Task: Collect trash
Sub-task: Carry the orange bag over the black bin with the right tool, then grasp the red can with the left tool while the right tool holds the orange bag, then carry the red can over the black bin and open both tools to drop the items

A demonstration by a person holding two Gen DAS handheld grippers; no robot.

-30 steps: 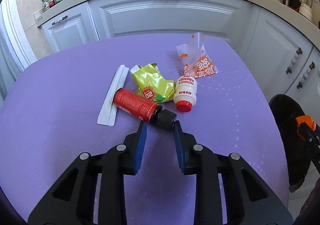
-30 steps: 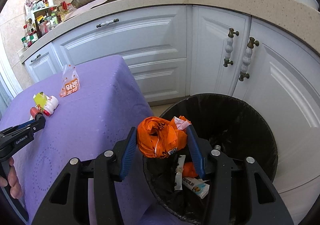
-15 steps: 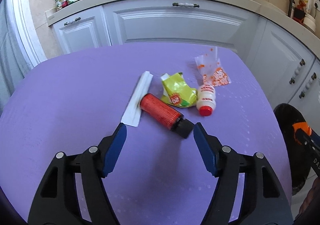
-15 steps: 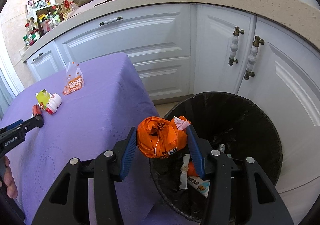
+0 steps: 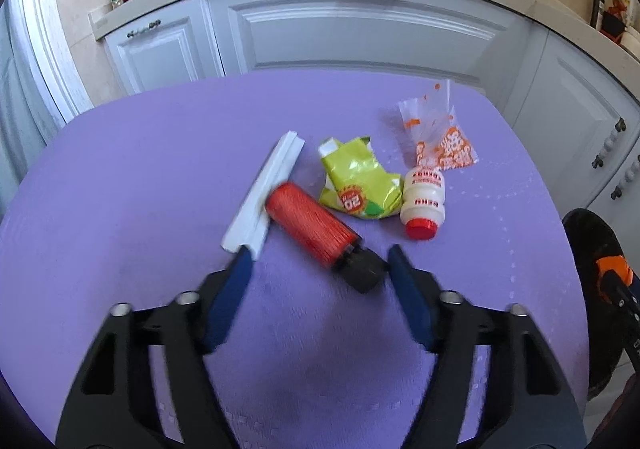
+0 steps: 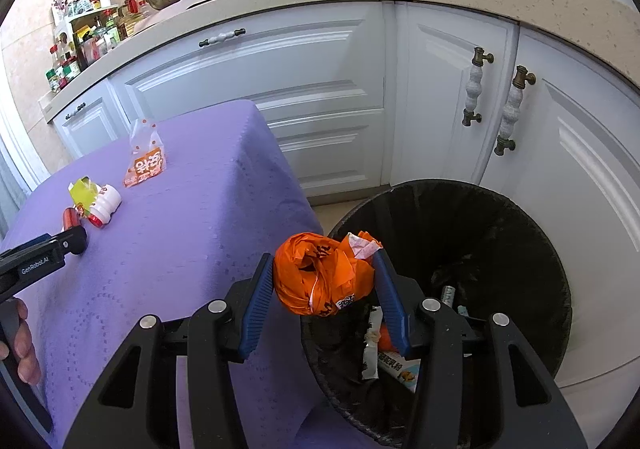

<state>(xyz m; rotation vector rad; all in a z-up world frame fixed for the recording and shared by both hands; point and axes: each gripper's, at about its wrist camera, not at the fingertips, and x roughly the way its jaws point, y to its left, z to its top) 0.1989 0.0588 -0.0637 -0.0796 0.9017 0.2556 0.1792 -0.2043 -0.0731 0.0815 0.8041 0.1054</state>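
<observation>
On the purple table (image 5: 120,189) lies a red bottle (image 5: 310,227) with a black cap. Its cap end sits between the blue pads of my left gripper (image 5: 318,261), whose jaws are closing; the left pad stands clear of it. Beside it are a white paper strip (image 5: 264,193), a yellow-green wrapper (image 5: 360,181), a small white bottle (image 5: 422,197) with a red cap, and an orange-printed clear bag (image 5: 440,141). My right gripper (image 6: 322,261) is shut on a crumpled orange plastic bag (image 6: 316,277) above the near rim of the black bin (image 6: 520,249).
White kitchen cabinets (image 6: 328,89) with handles stand behind the table and the bin. The bin holds several wrappers. It stands on the floor off the table's right edge (image 5: 556,209). Jars and a pan crowd the counter (image 6: 100,29). A hand (image 6: 20,345) grips the left tool.
The left jaws went from nearly shut to wide and have narrowed a little, now straddling the red bottle's cap end. The right gripper and its orange bag have not moved.
</observation>
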